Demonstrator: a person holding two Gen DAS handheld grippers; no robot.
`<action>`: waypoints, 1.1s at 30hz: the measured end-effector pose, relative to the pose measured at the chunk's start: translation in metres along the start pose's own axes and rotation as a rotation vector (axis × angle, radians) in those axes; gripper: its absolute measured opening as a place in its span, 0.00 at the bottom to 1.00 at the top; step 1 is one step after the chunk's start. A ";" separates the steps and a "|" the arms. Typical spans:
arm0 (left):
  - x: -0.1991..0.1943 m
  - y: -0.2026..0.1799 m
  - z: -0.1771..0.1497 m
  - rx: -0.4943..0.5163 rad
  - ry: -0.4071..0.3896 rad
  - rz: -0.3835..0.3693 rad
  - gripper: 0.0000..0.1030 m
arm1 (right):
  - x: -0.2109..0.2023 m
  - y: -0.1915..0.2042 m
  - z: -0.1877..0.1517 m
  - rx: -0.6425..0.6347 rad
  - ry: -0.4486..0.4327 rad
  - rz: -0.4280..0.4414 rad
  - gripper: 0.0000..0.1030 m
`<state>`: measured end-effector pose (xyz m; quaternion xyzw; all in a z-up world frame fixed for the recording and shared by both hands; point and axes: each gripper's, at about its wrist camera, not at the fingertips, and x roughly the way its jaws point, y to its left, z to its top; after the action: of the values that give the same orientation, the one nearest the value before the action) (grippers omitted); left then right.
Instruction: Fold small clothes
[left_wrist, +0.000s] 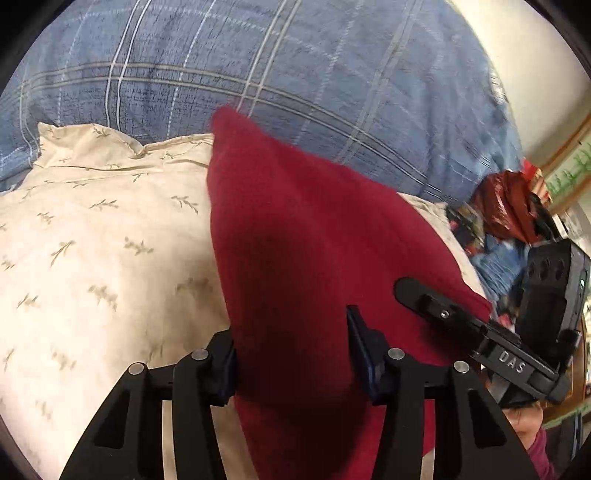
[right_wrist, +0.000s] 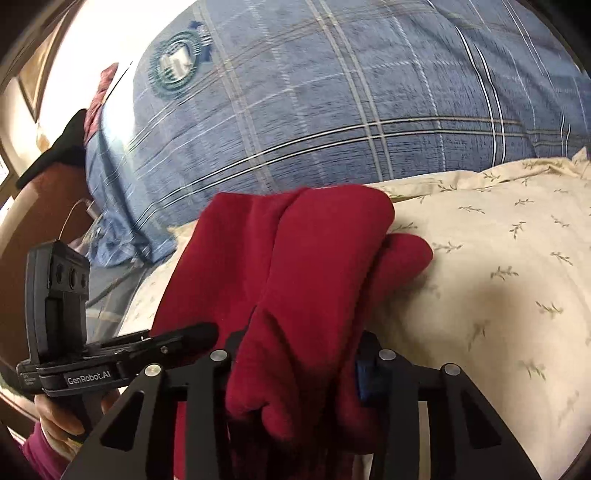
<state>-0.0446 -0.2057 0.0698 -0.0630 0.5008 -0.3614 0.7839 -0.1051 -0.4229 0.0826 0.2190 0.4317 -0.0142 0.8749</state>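
A dark red garment (left_wrist: 306, 240) hangs stretched over the cream bedsheet. In the left wrist view it runs between the two fingers of my left gripper (left_wrist: 291, 362), which stand wide apart with cloth filling the gap. In the right wrist view the red garment (right_wrist: 303, 266) is bunched in thick folds between the fingers of my right gripper (right_wrist: 295, 362). The right gripper (left_wrist: 417, 295) shows at the right of the left wrist view, pressed on the cloth's edge. The left gripper (right_wrist: 199, 332) shows at the left of the right wrist view.
A cream sheet with a leaf print (left_wrist: 92, 258) covers the bed. A blue plaid duvet (left_wrist: 258, 66) is heaped behind it. A pile of red and dark things (left_wrist: 509, 210) lies at the far right. A wooden bed frame (right_wrist: 22, 206) stands at the left.
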 end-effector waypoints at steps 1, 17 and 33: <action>-0.010 -0.002 -0.006 0.006 0.000 -0.002 0.47 | -0.006 0.005 -0.003 -0.003 0.005 0.010 0.38; -0.097 -0.021 -0.094 0.062 -0.031 0.278 0.59 | -0.071 0.038 -0.072 -0.069 0.065 -0.051 0.58; -0.070 -0.049 -0.105 0.148 -0.097 0.489 0.74 | -0.015 0.090 -0.103 -0.402 0.114 -0.249 0.41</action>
<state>-0.1732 -0.1698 0.0933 0.1003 0.4350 -0.1933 0.8737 -0.1727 -0.3030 0.0732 -0.0139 0.4980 -0.0232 0.8668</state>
